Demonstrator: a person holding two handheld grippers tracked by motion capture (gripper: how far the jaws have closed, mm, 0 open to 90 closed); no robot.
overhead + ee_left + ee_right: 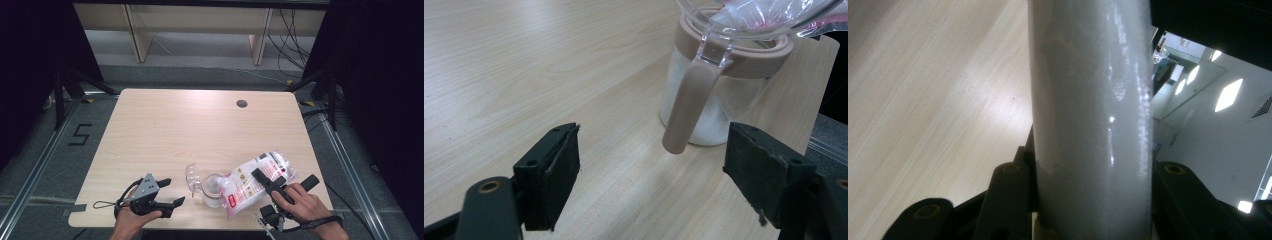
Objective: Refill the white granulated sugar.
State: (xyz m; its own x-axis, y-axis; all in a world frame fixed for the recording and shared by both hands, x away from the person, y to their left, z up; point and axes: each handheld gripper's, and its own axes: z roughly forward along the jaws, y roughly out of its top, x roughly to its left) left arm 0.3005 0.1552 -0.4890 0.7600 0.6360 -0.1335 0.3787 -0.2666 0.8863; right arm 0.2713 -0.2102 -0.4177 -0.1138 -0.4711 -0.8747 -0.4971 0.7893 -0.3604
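Note:
A clear jar (214, 194) with a tan collar stands near the table's front edge, partly filled with white grains. Its clear hinged lid (193, 177) is tipped open to the left. A plastic bag of white grains (250, 181) with red print leans over the jar, its mouth at the jar's opening. My right gripper (286, 181) is shut across the bag's upper part; in the right gripper view the bag (1090, 110) bulges between the jaws. My left gripper (172, 191) stands open just left of the jar, nothing between its fingers. In the left gripper view the jar (716, 107) and its tan latch (688, 107) are straight ahead.
The wooden table (175, 130) has a dark cable hole (242, 103) at the back right. The jar sits close to the table's front edge (824, 55). Black curtains hang at both sides, and wooden furniture legs and cables are beyond the table.

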